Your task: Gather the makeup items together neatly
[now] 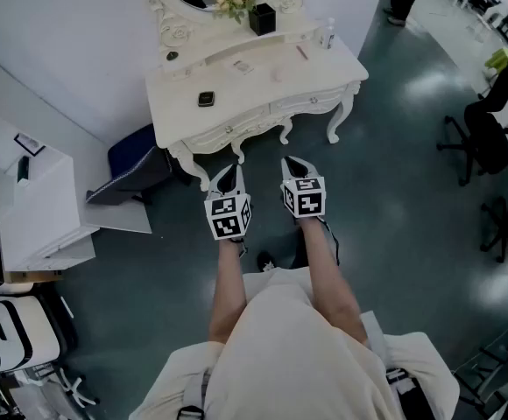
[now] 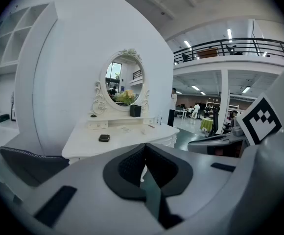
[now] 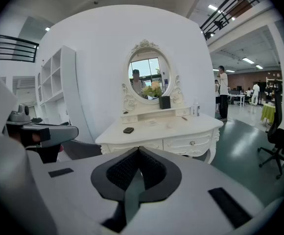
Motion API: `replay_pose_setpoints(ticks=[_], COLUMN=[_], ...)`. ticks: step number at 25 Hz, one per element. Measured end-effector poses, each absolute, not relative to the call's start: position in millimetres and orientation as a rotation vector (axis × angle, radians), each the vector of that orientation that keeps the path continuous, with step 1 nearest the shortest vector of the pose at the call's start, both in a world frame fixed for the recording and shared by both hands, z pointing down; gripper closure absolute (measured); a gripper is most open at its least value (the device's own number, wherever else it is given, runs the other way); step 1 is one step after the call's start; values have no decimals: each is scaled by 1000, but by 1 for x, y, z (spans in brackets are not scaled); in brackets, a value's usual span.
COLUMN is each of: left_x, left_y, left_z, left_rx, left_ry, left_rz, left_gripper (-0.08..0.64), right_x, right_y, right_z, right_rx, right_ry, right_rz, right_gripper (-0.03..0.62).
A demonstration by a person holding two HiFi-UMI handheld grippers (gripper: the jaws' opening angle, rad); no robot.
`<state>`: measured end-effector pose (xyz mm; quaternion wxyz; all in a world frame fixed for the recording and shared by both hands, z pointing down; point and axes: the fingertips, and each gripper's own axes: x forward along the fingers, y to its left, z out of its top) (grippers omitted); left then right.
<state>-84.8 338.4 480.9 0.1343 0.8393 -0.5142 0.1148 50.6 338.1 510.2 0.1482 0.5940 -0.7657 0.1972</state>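
Note:
A white dressing table [image 1: 324, 73] with an oval mirror stands ahead of me. On it lie a small black compact [image 1: 206, 99], a pink stick [image 1: 302, 52], a clear bottle [image 1: 328, 33] and a pale flat item [image 1: 243, 66]. A black box [image 1: 262, 18] stands by the flowers on its raised shelf. My left gripper [image 1: 229, 173] and right gripper [image 1: 291, 164] hang side by side over the floor, short of the table's front edge. Both are shut with nothing between the jaws. The compact [image 2: 104, 138] also shows in the left gripper view, and the compact [image 3: 128, 130] and bottle [image 3: 196, 109] in the right gripper view.
A dark blue stool [image 1: 138, 166] is tucked at the table's left. A white shelf unit [image 1: 35, 204] stands further left. Black office chairs [image 1: 486, 138] are at the right. A person [image 3: 223, 93] stands in the background. Dark floor lies between me and the table.

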Motion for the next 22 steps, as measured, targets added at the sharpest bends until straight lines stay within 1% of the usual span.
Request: replay_pose_setpoints(ticks=[3,6,14,18,22], left_x=[-88,-98,-112,-105,-105], left_y=[337,340,326,306,285], left_z=[482,482,475,466,462], left_rx=[2451,2456,2414,2415,2424], left_ry=[-1470,-1460,-1493,-1467,-1461], left_rz=[355,366,305,217,204], left_gripper=[545,545,545,545,545], right_x=[49,46,43,52,35], right_y=[335,334,324,307,289], right_z=[511,510,511,507,504], right_rx=[1728,1793,1745,1784,1693], right_ry=[-2174,-2174,-2169,-2155,-2253], right_rz=[560,630,667,655,708], right_gripper=[549,549,548,548,549])
